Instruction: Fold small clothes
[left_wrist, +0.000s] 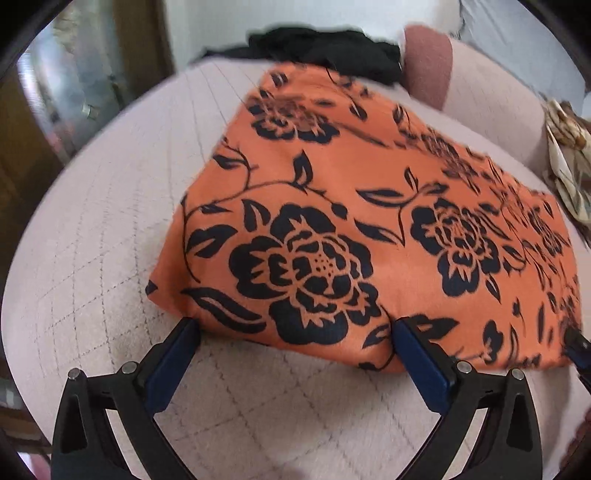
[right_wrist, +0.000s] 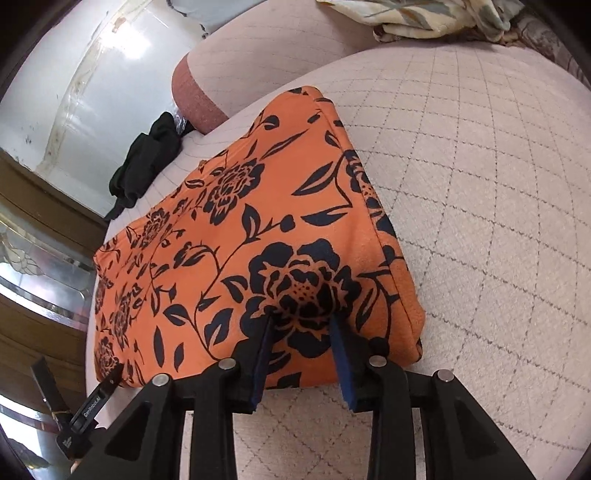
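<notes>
An orange cloth (left_wrist: 351, 177) printed with black flowers lies folded in a flat rectangle on a pale quilted cover (left_wrist: 110, 221). My left gripper (left_wrist: 295, 326) is open wide at the cloth's near edge, with the left finger just off its corner and the right finger resting on it. In the right wrist view the same orange cloth (right_wrist: 240, 206) stretches away to the upper left. My right gripper (right_wrist: 301, 321) sits on its near corner with jaws narrow, and the pads press a puckered bit of fabric between them. One left gripper finger (right_wrist: 110, 374) shows at the far corner.
A black garment (left_wrist: 325, 48) is heaped at the cover's far end beside a pinkish bolster (left_wrist: 428, 62). A crumpled cream patterned cloth (right_wrist: 406, 18) lies toward the back. Bare quilted cover (right_wrist: 480, 184) spreads right of the orange cloth. A wooden cabinet with glass (left_wrist: 55, 92) stands beyond the edge.
</notes>
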